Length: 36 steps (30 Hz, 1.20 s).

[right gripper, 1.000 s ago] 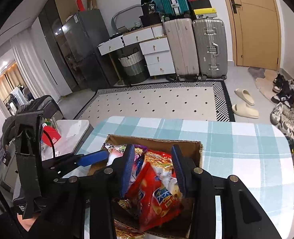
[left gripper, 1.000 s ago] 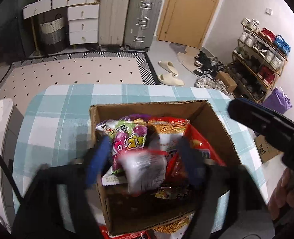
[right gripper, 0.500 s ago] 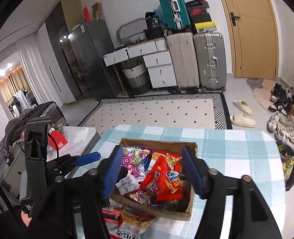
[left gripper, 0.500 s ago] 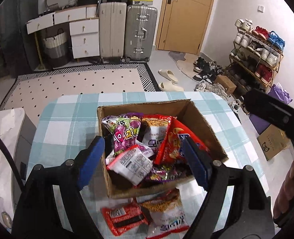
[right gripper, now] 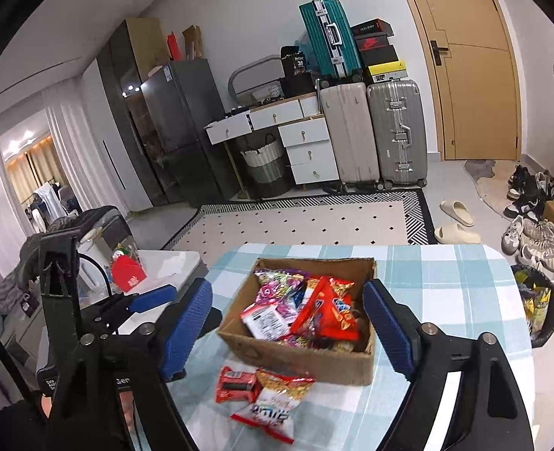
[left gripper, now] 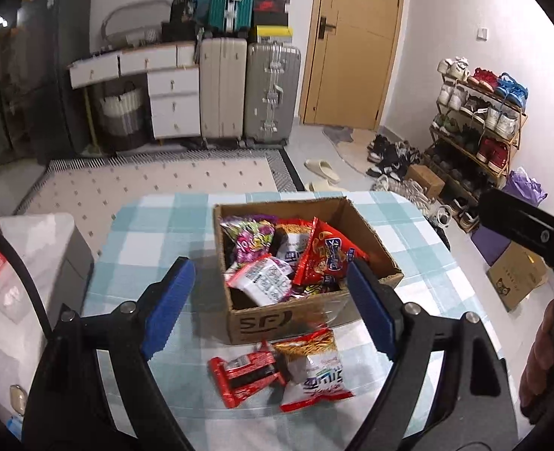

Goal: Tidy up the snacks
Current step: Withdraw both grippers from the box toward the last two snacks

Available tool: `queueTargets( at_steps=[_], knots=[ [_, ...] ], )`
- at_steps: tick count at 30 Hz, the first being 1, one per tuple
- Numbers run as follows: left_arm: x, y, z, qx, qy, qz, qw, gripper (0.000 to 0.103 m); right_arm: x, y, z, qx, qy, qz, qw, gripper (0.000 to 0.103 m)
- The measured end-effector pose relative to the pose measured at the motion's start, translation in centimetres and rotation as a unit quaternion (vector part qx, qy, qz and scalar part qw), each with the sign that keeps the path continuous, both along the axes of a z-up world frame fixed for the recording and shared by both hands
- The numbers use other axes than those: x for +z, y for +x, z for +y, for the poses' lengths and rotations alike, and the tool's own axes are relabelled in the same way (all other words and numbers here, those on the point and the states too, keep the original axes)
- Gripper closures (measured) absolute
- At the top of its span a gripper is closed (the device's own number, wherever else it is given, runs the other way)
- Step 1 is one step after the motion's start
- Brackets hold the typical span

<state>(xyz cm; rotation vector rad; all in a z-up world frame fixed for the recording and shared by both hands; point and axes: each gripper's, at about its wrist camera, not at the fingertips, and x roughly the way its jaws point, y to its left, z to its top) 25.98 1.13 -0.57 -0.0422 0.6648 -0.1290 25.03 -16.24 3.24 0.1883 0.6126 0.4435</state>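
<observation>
A cardboard box (left gripper: 307, 315) (right gripper: 299, 360) stands on the teal checked table (left gripper: 145, 248) (right gripper: 446, 289). It holds a red chips bag (left gripper: 326, 259) (right gripper: 326, 315), a white packet (left gripper: 265, 282) (right gripper: 264, 321) and a purple candy bag (left gripper: 250, 240) (right gripper: 273, 293). A small red packet (left gripper: 247, 372) (right gripper: 235, 385) and a red-and-white noodle bag (left gripper: 314, 372) (right gripper: 273, 402) lie on the cloth in front of the box. My left gripper (left gripper: 268, 265) hovers above and short of the box, jaws wide and still opening, holding nothing. My right gripper (right gripper: 286, 287) hovers likewise, jaws opening and empty.
A white side cabinet (left gripper: 32, 248) stands at the table's left edge. A black bin (right gripper: 536, 312) sits by its right edge. Beyond the table are a patterned rug (right gripper: 303, 221), suitcases (left gripper: 273, 94), a shoe rack (left gripper: 480, 120) and a door. A hand (left gripper: 540, 357) shows at far right.
Both grippers have drawn back and up from the box. The right one opened and left the red chips bag in the box. The white packet now lies in the box.
</observation>
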Motion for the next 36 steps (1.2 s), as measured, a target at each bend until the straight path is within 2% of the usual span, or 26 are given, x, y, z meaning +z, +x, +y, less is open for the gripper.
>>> queueTargets(
  at_steps=[3, 7, 9, 10, 15, 20, 23, 28, 36],
  knots=[
    [1.0, -2.8, 0.4, 0.006, 0.014, -0.033, 0.9993, 0.02, 0.2, -1.3, -0.1, -0.002, 0.006, -0.004, 1.0, 0.014],
    [1.7, -6.2, 1.0, 0.008, 0.004, -0.05, 0.9987, 0.014, -0.1, -3.1, 0.1, -0.007, -0.002, -0.012, 1.0, 0.009],
    [1.9, -7.9, 1.3, 0.008, 0.003, -0.062, 0.9981, 0.002, -0.5, -4.2, 0.6, -0.009, -0.016, -0.023, 1.0, 0.007],
    [1.8, -8.7, 1.5, 0.014, 0.007, -0.072, 0.9973, 0.0, -0.7, -4.8, 0.9, -0.006, -0.022, -0.028, 0.999, 0.006],
    [1.0, -12.3, 2.3, 0.028, 0.008, -0.097, 0.9949, 0.0, -2.5, -7.4, 2.4, -0.001, -0.042, -0.053, 0.998, 0.005],
    [-1.3, -14.8, 3.5, 0.053, 0.0, -0.117, 0.9917, 0.0, -4.6, -9.8, 3.1, -0.005, -0.04, -0.096, 0.995, 0.001],
    [-3.7, -15.0, 4.3, 0.084, 0.003, -0.105, 0.9909, 0.0, -6.2, -10.1, 3.2, -0.011, -0.035, -0.092, 0.995, 0.001],
    [-7.9, -14.0, 5.6, 0.094, -0.016, -0.073, 0.9927, 0.0, -9.1, -9.9, 2.4, -0.039, -0.013, -0.082, 0.996, 0.001],
    [-12.4, -11.5, 4.3, 0.092, 0.02, -0.048, 0.9944, 0.0, -13.6, -7.9, 2.4, -0.035, -0.006, -0.03, 0.999, 0.001]
  ],
)
